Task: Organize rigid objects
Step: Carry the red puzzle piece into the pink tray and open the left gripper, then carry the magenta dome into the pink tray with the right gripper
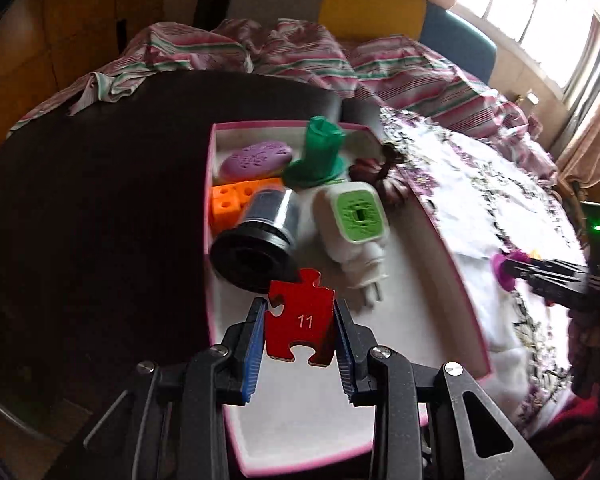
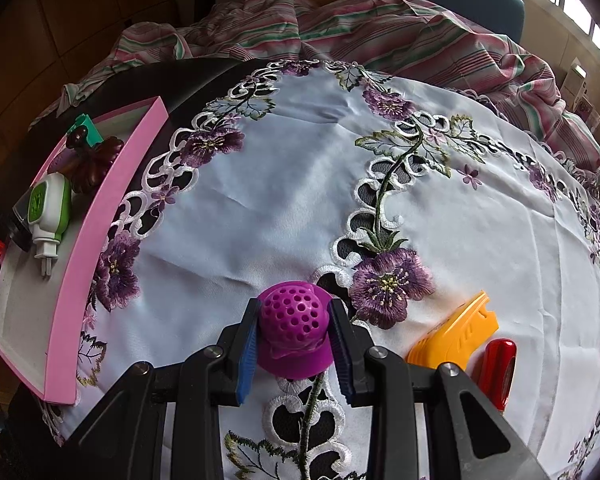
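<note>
Left wrist view: left gripper [image 1: 300, 330] jaws clamped on the side edges of a red puzzle piece [image 1: 300, 322] marked 11, held above the near part of the pink box [image 1: 452, 276]. Piece looks thin, stiff, light; smooth faces likely slippery, so the edge grip suits it. Box already holds a black-capped jar [image 1: 256, 236], white-green plug adapter [image 1: 354, 220], orange block [image 1: 230, 200], purple oval [image 1: 256, 158], green boot-shaped toy [image 1: 318, 152]. Frame is motion-blurred; the box's near corner is hidden behind the gripper.

Right wrist view: right gripper [image 2: 296, 336] jaws clamped on a purple perforated cap [image 2: 296, 326], low over the embroidered cloth [image 2: 280, 200] on the counter; contact with cloth unclear. Cap looks like rigid light plastic, with a rounded dome that could slip. Yellow object [image 2: 456, 332] and red object [image 2: 496, 368] lie nearby, partly hidden by the gripper.
</note>
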### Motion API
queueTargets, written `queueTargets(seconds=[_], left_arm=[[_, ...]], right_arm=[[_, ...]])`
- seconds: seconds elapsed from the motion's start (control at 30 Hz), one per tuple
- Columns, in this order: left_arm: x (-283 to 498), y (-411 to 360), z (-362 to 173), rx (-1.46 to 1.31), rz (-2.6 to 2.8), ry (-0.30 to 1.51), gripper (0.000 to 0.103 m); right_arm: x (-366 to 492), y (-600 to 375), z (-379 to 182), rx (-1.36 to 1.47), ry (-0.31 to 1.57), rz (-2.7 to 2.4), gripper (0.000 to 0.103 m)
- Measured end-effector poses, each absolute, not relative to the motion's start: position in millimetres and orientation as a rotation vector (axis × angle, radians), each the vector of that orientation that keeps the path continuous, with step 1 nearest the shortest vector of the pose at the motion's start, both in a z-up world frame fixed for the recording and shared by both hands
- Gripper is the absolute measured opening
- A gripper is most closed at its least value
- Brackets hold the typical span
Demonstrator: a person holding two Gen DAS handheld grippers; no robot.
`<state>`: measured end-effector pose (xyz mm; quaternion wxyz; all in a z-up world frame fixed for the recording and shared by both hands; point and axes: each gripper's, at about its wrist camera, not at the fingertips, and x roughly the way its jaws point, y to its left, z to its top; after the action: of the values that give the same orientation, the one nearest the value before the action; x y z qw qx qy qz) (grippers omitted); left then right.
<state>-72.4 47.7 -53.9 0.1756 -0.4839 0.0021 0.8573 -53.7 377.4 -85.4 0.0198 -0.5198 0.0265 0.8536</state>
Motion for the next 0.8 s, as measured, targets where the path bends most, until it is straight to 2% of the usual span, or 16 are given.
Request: queueTargets(seconds=[0.23, 0.33, 0.8], left_arm=[[-75, 45, -63, -1.389, 2.477, 0.048, 0.033], [-73, 43, -63, -1.375, 2.514, 0.064, 0.04], [-51, 37, -47, -1.322, 2.6, 0.132, 0.04]], right_arm=[[-55, 377, -86, -1.613, 0.083, 2.649, 0.032], [-55, 376, -86, -1.612, 0.079, 2.648, 0.032], [-54, 377, -84, -1.607, 0.069, 2.647, 0.032]])
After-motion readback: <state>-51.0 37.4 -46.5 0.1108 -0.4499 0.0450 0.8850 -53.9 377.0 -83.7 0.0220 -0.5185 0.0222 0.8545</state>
